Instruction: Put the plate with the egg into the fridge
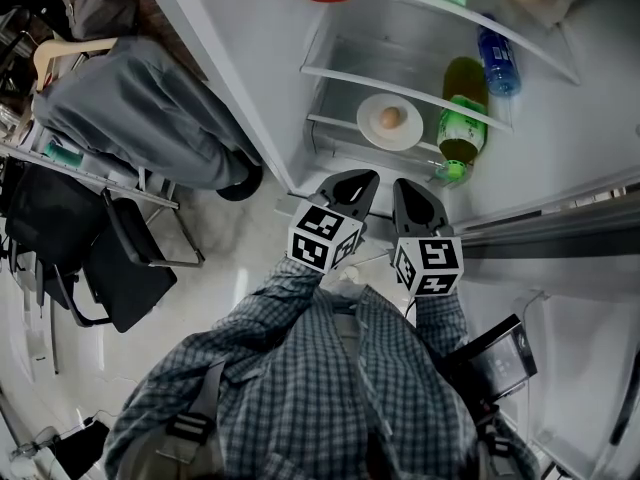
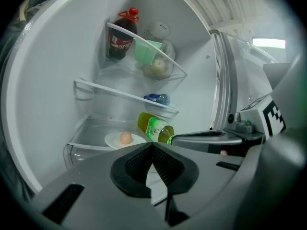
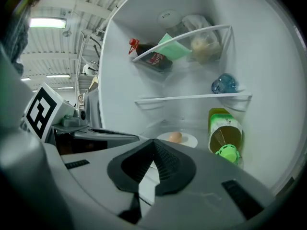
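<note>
Plate (image 1: 372, 128) with egg (image 1: 391, 117) on fridge shelf (image 1: 325, 124), beyond left gripper (image 1: 360, 178), right gripper (image 1: 408, 188); both closed, empty.

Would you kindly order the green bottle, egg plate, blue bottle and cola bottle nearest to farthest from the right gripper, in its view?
1. Green bottle, lower right.
2. Egg plate, bottom shelf.
3. Blue bottle, middle shelf.
4. Cola bottle, top shelf.

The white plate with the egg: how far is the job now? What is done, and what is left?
Done: the round white plate with the brown egg rests on a clear fridge shelf, beside a lying green-capped bottle of yellow drink. In hand: nothing; the left gripper and the right gripper are both shut and empty, outside the fridge. Left: probably only closing the fridge, which stands open.
</note>
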Motion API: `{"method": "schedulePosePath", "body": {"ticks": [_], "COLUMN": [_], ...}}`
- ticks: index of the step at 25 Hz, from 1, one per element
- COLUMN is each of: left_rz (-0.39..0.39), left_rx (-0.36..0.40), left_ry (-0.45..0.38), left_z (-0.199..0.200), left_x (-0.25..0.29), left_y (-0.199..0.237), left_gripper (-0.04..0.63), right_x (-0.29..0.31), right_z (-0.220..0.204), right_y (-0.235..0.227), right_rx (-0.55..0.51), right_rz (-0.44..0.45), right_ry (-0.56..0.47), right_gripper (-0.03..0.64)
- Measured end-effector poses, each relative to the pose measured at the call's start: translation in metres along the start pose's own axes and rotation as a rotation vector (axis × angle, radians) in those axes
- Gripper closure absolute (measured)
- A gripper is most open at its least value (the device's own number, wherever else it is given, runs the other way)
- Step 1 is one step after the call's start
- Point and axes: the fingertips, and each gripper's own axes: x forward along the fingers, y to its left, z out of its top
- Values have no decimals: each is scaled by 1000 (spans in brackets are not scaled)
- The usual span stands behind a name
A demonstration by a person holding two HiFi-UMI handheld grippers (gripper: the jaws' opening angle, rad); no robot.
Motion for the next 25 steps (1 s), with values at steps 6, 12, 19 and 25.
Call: {"method": "schedulePosePath", "body": {"ticks": [6,12,19,25], "left_rz": [-16,-19,-21,-22], "left_rx": [5,5,8,17], "left_ry": [5,11,15,22], "left_z": [-1,-3,-4,-4], "left_x": [2,2,3,3], "left_y": [-5,-5,-5,-5], "left_gripper": [588,588,589,588], "right_x": [-1,1,3,4], "right_z": [0,-1,0,-1], "right_y": [1,5,10,10], "right_rx": [1,-2,-21,-13], "right_rz": [5,17,36,37], "right_ry": [2,9,6,8], "right_gripper": [611,611,611,611]}}
